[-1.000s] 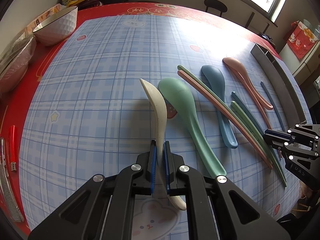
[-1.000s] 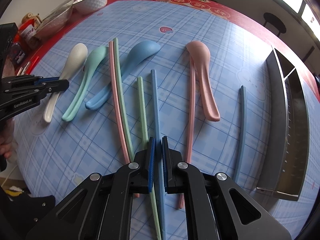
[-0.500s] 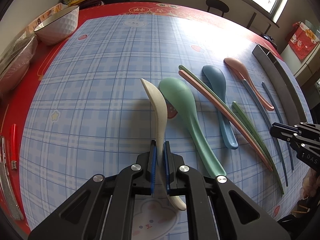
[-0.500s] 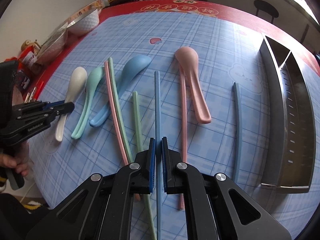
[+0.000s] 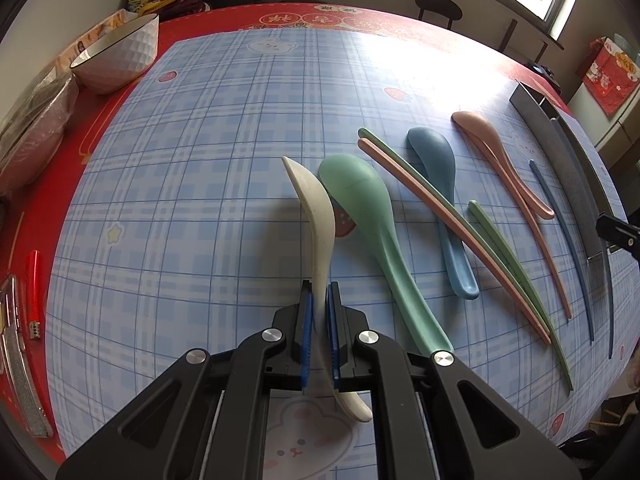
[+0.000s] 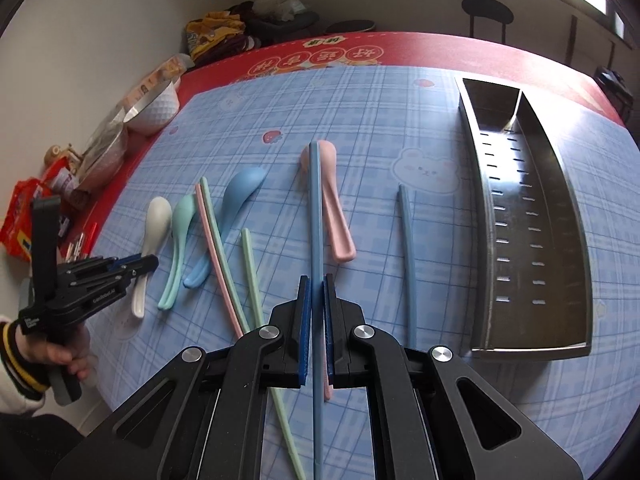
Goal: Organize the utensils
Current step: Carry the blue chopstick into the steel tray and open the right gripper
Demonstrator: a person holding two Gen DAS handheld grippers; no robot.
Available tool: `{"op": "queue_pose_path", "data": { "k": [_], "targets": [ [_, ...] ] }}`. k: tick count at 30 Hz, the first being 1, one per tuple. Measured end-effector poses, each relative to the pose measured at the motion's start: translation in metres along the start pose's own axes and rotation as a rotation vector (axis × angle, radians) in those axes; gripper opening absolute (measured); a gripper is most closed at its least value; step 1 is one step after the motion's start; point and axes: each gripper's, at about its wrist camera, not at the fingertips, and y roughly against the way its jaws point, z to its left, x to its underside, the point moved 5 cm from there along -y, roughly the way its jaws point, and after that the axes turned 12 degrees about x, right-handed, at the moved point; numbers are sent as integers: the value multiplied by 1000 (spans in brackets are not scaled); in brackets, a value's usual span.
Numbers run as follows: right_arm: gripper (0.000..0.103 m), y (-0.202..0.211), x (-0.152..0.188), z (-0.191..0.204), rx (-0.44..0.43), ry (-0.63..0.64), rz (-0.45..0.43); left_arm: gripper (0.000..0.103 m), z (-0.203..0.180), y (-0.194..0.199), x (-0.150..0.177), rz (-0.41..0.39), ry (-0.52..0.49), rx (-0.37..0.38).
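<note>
On the bench (image 6: pixel 360 92): a blue plaid mat with bear and strawberry prints is spread over a red cloth, and the utensils are laid out on it side by side.
Left gripper (image 5: pixel 319 312): its jaws are closed tight on the handle of the cream spoon (image 5: pixel 316 216), whose bowl is tipped on edge, probably for carrying it off.
Right gripper (image 6: pixel 316 300): its jaws are pinched on a blue chopstick (image 6: pixel 314 208), held clear of the mat and seen over the pink spoon (image 6: pixel 332 200).
Steel tray (image 6: pixel 576 280): a long, shiny trough with slotted floor and a divider at the far end is set at the right, empty, judged to be the sorting place.
Loose pieces: a green spoon (image 5: pixel 372 216), blue spoon (image 5: pixel 436 168) and slim matte sticks in pink, green and blue are left lying on the mat.
Texture: the spoons are seen as smooth, faintly speckled plastic with rounded bowls.
</note>
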Motion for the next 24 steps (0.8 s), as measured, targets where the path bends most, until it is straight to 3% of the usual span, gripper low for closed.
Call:
{"op": "queue_pose_path", "data": {
  "k": [6,12,18,24],
  "targets": [
    [6,32,-32,-40,26,-88,-78,6,2,1,-2,18,29,11],
    [6,47,-52,-79,74,-135,-119,6,8,26,-8,-38,84,46],
    [6,38,-58,-109,116,-154,-121,6,2,58,-28,-110,111,75],
    [6,15,-86,-138,203,-124,-111,6,-20,76,-47,-157,110,111]
  ]
}}
